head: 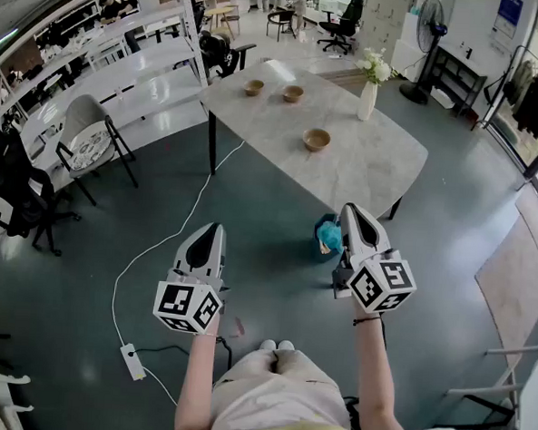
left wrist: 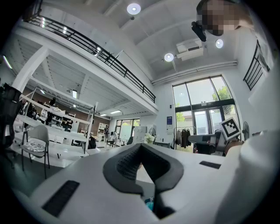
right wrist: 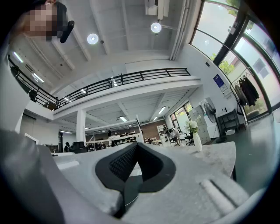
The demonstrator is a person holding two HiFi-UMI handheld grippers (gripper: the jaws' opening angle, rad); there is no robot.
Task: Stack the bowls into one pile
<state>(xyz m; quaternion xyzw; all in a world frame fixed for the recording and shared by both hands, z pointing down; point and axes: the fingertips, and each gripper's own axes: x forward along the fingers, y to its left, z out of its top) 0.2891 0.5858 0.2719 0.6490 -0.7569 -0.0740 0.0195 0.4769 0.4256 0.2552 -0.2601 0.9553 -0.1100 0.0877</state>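
Hovering short of the table (head: 372, 166), the left gripper (head: 209, 229) and right gripper (head: 353, 211) are both closed, empty; three bowls (head: 316, 140) (head: 293, 94) (head: 254, 88) sit apart on it.

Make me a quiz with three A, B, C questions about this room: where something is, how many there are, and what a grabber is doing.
1. Where does the vase of white flowers stand?
A. on the floor
B. on a chair
C. on the table, near its far edge

2. How many wooden bowls are on the table?
A. one
B. three
C. five

3. How are the right gripper's jaws?
A. shut, with nothing between them
B. wide open
C. closed on a bowl

Answers: 1 C, the head view shows it on the tabletop. 2 B, two sit side by side at the far end and one sits nearer. 3 A, the right gripper view shows the tips together and empty.
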